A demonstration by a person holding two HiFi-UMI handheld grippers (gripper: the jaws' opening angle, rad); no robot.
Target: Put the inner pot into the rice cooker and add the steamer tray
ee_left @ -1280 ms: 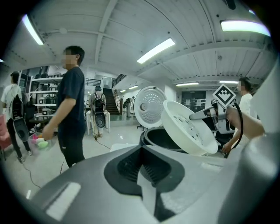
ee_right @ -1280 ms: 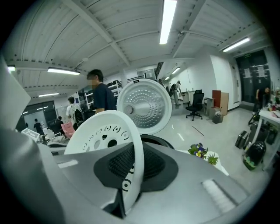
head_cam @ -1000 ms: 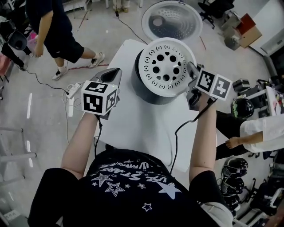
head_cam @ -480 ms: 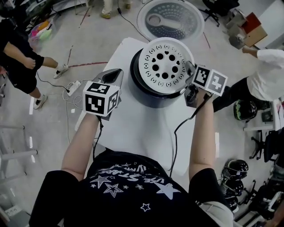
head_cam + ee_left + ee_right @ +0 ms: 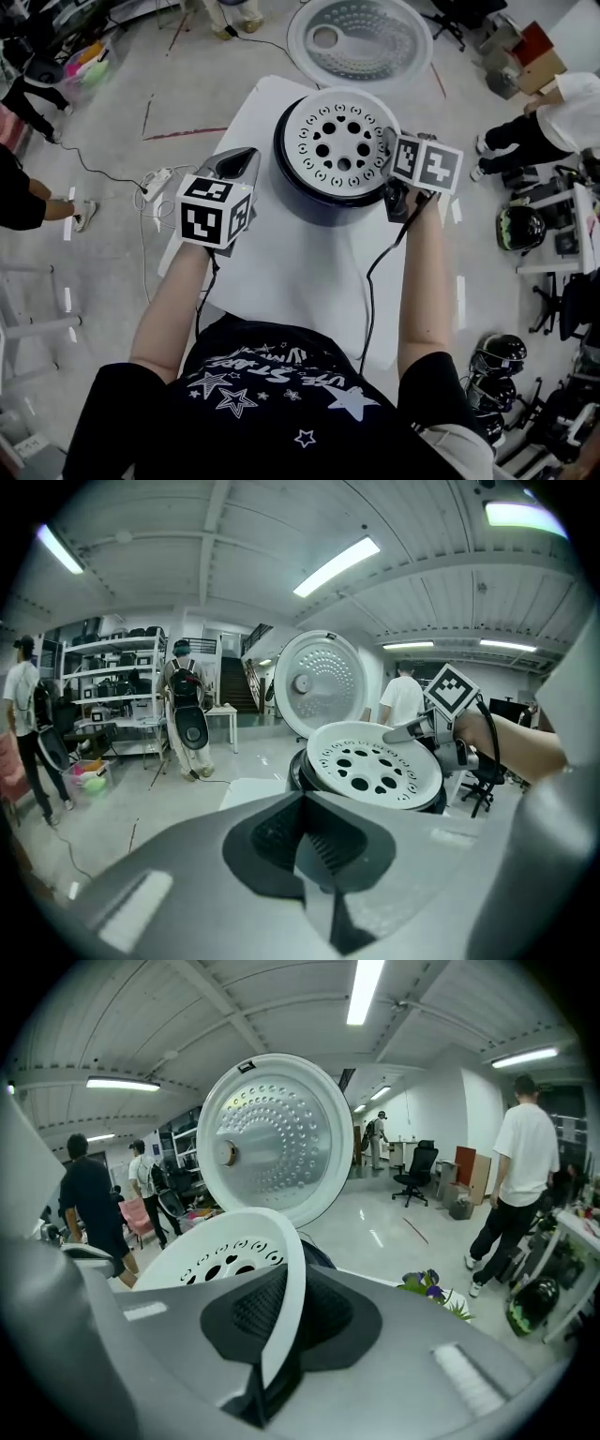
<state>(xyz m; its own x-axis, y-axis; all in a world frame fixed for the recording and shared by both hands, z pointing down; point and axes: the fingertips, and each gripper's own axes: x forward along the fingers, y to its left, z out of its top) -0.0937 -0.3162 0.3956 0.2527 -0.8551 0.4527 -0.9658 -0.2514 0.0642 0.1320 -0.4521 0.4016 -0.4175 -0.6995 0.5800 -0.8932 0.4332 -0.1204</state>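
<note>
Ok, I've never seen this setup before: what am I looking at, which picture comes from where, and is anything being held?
There is no robot here: a person holds a handheld claw in each hand. The head view comes from a camera on the person's head, looking down. The two gripper views ride on the claws and look along their jaws. On the white table stands a dark rice cooker with its lid swung open. The right claw is shut on the rim of the white perforated steamer tray, which lies over the cooker's opening. Whether it is fully seated I cannot tell. The left claw is shut and empty, beside the cooker and apart from it.
</note>
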